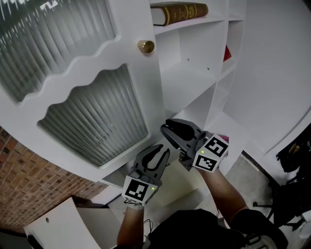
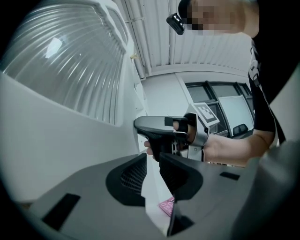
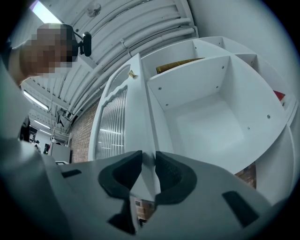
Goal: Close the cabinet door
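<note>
The white cabinet door (image 1: 97,121), with ribbed glass panes and a brass knob (image 1: 146,46), stands swung open in front of the shelves (image 1: 194,63). My left gripper (image 1: 158,153) points up at the door's lower corner. In the left gripper view (image 2: 152,173) its jaws are closed on the white door edge (image 2: 152,192). My right gripper (image 1: 165,131) reaches the door's free edge from the right. In the right gripper view (image 3: 148,171) its pads pinch that edge (image 3: 136,122). The cabinet's bays (image 3: 201,122) lie open beyond.
A brown book (image 1: 182,10) lies on the top shelf and something red (image 1: 227,52) sits in a side bay. A brick wall (image 1: 19,185) and a white board (image 1: 63,223) are at lower left. Dark equipment (image 1: 291,155) stands at the right.
</note>
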Tool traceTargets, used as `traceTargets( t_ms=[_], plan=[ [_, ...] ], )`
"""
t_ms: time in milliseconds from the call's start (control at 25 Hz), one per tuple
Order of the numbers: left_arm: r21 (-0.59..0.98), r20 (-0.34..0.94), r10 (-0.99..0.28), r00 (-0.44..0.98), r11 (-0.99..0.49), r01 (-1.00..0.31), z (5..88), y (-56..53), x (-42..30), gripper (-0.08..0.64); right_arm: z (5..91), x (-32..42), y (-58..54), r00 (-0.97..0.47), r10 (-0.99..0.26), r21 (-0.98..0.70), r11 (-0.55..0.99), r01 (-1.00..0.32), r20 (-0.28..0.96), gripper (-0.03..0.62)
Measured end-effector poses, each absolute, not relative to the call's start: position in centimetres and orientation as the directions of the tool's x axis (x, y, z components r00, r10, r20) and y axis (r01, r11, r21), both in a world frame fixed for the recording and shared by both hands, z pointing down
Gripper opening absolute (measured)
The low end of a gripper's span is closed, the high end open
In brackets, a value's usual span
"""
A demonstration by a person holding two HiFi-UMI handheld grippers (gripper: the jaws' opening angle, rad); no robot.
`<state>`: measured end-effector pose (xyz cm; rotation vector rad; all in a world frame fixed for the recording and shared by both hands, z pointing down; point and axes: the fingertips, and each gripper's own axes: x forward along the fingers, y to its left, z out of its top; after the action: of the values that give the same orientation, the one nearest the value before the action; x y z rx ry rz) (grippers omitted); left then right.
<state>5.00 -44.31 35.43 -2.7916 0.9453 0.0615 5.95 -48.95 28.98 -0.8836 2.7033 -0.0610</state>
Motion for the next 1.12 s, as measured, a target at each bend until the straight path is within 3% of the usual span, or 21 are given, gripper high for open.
traceTargets(
  t_ms=[1120],
  plan=[
    [-0.129, -0.105, -0.630, 0.770, -0.759, -0.638, 35.4, -45.5, 2.9, 0.087, 29.0, 5.2, -50.9, -0.718, -0.646, -0.144, 0.761, -0.633, -0.258, 0.091]
  ],
)
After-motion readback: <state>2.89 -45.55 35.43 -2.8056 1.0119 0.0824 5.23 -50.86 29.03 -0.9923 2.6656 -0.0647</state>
